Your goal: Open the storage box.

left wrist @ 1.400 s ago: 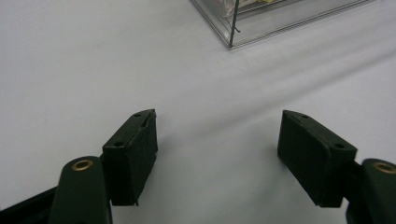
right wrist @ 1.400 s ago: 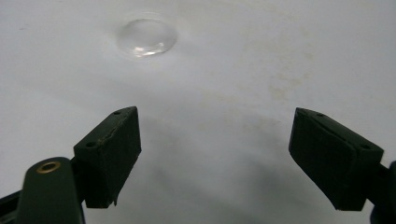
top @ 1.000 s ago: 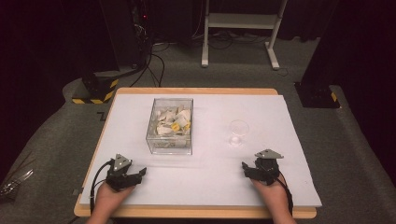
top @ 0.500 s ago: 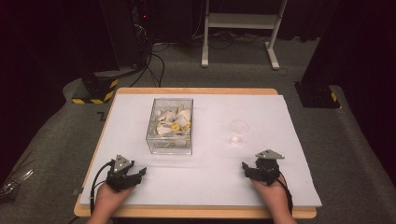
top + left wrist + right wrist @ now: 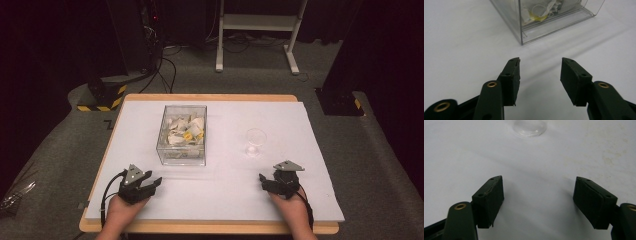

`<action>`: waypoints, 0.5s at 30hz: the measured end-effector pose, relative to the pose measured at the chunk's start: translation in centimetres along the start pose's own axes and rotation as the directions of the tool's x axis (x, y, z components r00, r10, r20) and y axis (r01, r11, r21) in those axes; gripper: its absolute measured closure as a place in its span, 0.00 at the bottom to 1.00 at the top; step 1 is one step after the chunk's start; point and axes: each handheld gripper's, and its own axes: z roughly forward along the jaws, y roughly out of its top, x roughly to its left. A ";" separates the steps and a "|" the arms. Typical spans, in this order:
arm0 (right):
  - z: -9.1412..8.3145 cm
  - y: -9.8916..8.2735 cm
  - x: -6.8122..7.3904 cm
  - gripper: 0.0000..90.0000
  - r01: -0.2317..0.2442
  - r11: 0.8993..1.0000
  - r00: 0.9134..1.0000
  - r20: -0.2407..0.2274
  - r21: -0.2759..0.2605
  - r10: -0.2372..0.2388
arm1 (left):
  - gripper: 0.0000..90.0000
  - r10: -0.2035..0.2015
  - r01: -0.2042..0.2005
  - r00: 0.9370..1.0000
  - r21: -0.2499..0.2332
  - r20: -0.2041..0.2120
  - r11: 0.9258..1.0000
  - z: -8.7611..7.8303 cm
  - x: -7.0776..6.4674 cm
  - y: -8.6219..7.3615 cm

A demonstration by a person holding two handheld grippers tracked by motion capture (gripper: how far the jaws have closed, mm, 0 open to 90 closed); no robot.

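Observation:
A clear plastic box [image 5: 181, 155] with crumpled white and yellow bits inside stands left of the table's middle. Its near corner [image 5: 521, 37] rises ahead of my left gripper [image 5: 540, 60]. That gripper [image 5: 152, 179] rests low at the front left. Its jaws have just been closing, still stand apart, and hold nothing. A small clear glass [image 5: 255, 142] stands upright right of the middle, its base [image 5: 530, 126] ahead of my right gripper [image 5: 539, 178]. The right gripper [image 5: 270, 177] sits at the front right, open wide with bare sheet between its jaws.
A white sheet [image 5: 225, 185] covers the wooden table [image 5: 210, 228]. Beyond the far edge, on the grey carpet, are cables, a black-and-yellow striped base [image 5: 102, 97] and a white metal frame [image 5: 260, 30]. Dark stands flank both sides.
The left gripper's jaws have drawn closer together. Both hands stay where they were, and the box and glass have not moved.

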 end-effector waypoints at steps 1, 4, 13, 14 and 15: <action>0.0 0.0 0.0 0.27 -0.001 1.000 1.000 0.000 0.001 0.001 | 0.61 0.006 -0.006 1.000 -0.013 0.007 1.000 0.0 -0.2 0.1; 0.0 0.0 0.0 0.27 -0.001 1.000 1.000 0.000 0.001 0.001 | 0.64 0.007 -0.007 1.000 -0.024 0.006 1.000 -0.1 -0.4 0.3; 0.0 0.0 0.0 0.27 -0.001 1.000 1.000 -0.001 0.000 0.001 | 0.71 -0.016 0.020 0.999 -0.075 0.049 0.997 -0.4 -0.8 0.8; 0.0 0.0 0.0 0.27 -0.001 1.000 1.000 -0.001 0.000 0.001 | 0.71 -0.017 0.020 0.999 -0.078 0.050 0.997 -0.4 -0.8 0.9; 0.0 0.0 0.0 0.27 -0.001 1.000 1.000 -0.001 0.000 0.001 | 0.72 -0.021 0.025 0.999 -0.087 0.049 0.996 -0.5 -0.9 1.0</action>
